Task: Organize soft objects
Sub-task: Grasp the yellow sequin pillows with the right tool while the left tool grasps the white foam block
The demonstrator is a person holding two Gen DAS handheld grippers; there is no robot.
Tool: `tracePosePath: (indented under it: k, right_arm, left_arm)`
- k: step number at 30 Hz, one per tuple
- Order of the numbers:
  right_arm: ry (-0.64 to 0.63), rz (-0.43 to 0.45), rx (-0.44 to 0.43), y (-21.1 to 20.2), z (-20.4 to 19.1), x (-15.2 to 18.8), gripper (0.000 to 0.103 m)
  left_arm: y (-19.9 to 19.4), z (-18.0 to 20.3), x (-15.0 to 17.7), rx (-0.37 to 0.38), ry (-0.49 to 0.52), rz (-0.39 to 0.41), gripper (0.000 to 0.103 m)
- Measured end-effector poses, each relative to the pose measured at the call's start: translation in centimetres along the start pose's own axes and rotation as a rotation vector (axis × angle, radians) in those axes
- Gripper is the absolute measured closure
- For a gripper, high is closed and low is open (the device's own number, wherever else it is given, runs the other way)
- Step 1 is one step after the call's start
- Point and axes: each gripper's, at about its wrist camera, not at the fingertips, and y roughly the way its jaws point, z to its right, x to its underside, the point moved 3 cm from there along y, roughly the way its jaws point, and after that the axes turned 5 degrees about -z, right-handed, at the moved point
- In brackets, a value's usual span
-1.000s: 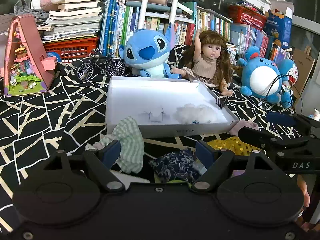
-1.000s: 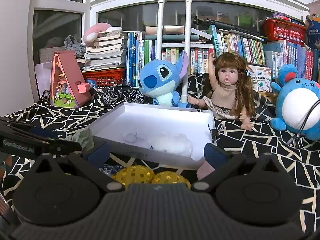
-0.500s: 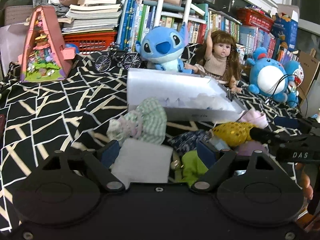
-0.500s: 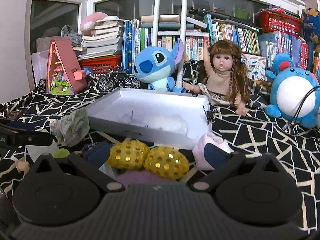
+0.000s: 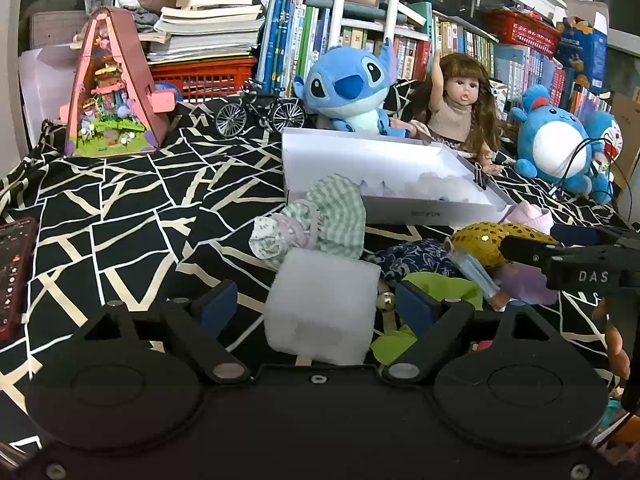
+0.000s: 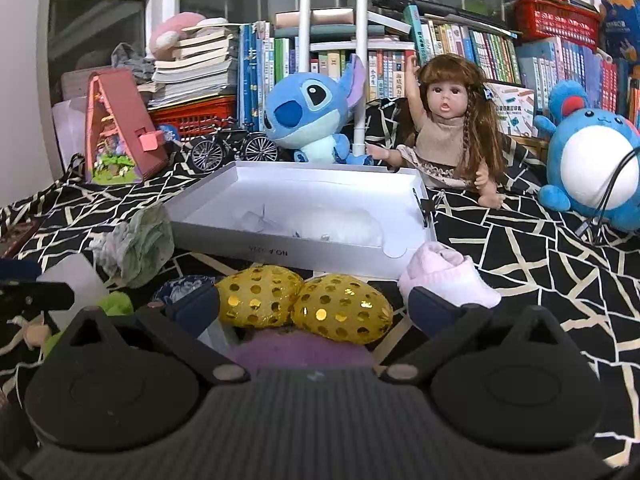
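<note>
A white tray box sits mid-table with white fluff inside. In front lies a pile of soft things. My left gripper is open around a white foam block, not closed on it. Behind it lie a green checked cloth, a navy floral pouch and a green piece. My right gripper is open, with two gold sequin pouches between its fingers and a purple piece below. A pink-white sock lies to the right.
Stitch plush, a doll, a blue round plush, a model bicycle and a pink triangular house stand behind the tray. A phone lies at the left edge. Bookshelves line the back.
Both grippers have drawn back and dropped toward the pile. The white foam block now sits between the left fingers; the gold pouches sit between the right fingers.
</note>
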Motion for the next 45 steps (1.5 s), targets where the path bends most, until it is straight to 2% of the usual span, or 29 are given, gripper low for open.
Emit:
tracePosePath:
  k: [9, 30, 45]
  right_arm:
    - [0.038, -0.016, -0.008, 1.3, -0.3, -0.4, 0.0]
    - [-0.016, -0.051, 0.044, 3.0, -1.6, -0.5, 0.0]
    - [-0.036, -0.094, 0.064, 4.4, -1.7, -0.3, 0.0]
  left_arm:
    - [1.1, -0.3, 0.2, -0.014, -0.008, -0.017, 0.016]
    - [2.8, -0.4, 0.6, -0.005, -0.014, -0.044, 0.016]
    - [3.6, -0.4, 0.8, 0.019, -0.027, -0.066, 0.025]
